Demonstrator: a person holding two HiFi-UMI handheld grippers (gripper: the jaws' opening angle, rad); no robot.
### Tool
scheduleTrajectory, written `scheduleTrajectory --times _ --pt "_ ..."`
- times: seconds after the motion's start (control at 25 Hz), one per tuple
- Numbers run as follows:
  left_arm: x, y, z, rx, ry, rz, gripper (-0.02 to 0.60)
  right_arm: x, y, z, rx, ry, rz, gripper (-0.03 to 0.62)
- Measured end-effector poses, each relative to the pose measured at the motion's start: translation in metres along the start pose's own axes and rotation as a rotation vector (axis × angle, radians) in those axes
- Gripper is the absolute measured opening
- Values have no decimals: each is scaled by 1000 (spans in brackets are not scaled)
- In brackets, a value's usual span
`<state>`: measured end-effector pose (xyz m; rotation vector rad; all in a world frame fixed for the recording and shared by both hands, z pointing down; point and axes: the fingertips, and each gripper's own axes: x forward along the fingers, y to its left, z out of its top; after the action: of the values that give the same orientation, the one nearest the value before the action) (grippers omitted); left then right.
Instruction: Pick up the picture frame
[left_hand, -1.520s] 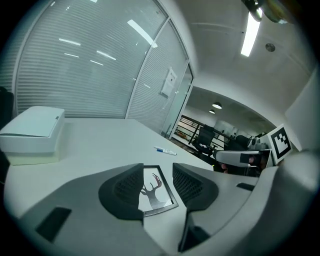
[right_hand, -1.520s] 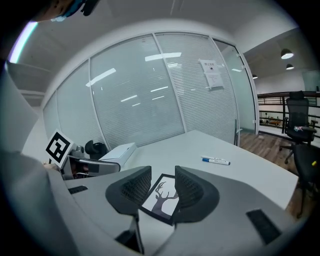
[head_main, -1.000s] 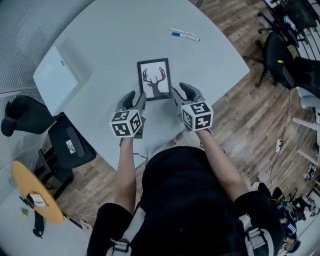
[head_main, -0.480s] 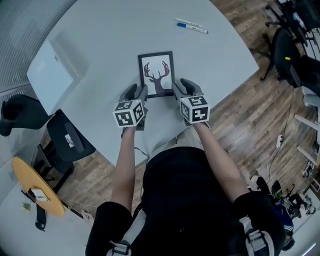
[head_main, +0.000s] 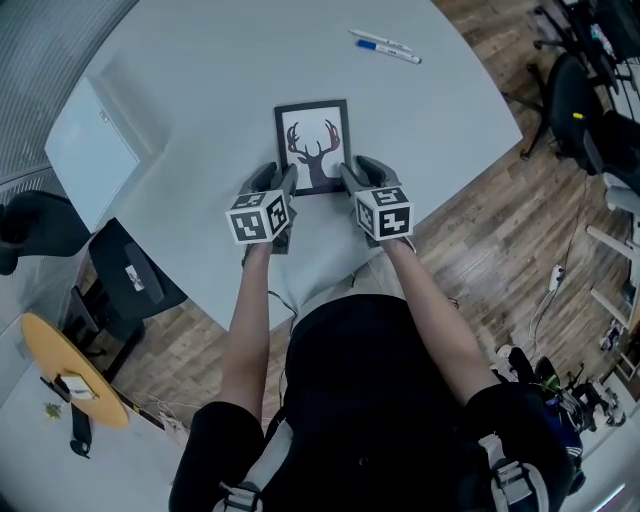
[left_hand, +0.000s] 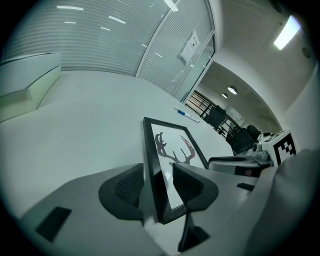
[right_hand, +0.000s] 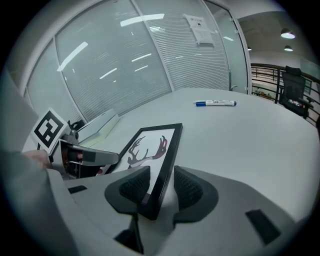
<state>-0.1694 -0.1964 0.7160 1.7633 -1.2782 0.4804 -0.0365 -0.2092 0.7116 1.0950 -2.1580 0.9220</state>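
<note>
— Where is the black rectangular picture frame with the antler print (head_main: 312, 147) to be found?

— Just above the centre of the head view. As far as can be judged, it is lying flat on the pale grey rounded worktop (head_main: 200, 70).

— Has it been gripped?

— Not firmly, it is judged. The left claw (left_hand: 157, 182) is set astride the frame's left edge near the lower corner. Its jaws are parted, and a gap can be seen beside the outer pad. The right claw (right_hand: 161, 187) is likewise released. It is placed astride the right edge, with its pads close to the frame but not seen pressing it.

— What is done, and what is left?

— The reach and the lining-up can be counted as done. The closing of both claws and the lift are not yet done.

— Is anything else nearby?

— Two white markers (head_main: 385, 47) are seen at the upper right, well apart from the frame. A flat white board (head_main: 90, 150) is seen at the left.
</note>
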Motion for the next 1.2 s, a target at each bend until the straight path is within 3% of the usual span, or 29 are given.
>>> scheduleTrajectory --times 0.92,1.2 --pt "4 3 -4 30 10 34 172 11 1 -4 -22 29 -44 139" --pt "3 1 -8 55 18 53 124 11 2 -5 -31 26 -51 137"
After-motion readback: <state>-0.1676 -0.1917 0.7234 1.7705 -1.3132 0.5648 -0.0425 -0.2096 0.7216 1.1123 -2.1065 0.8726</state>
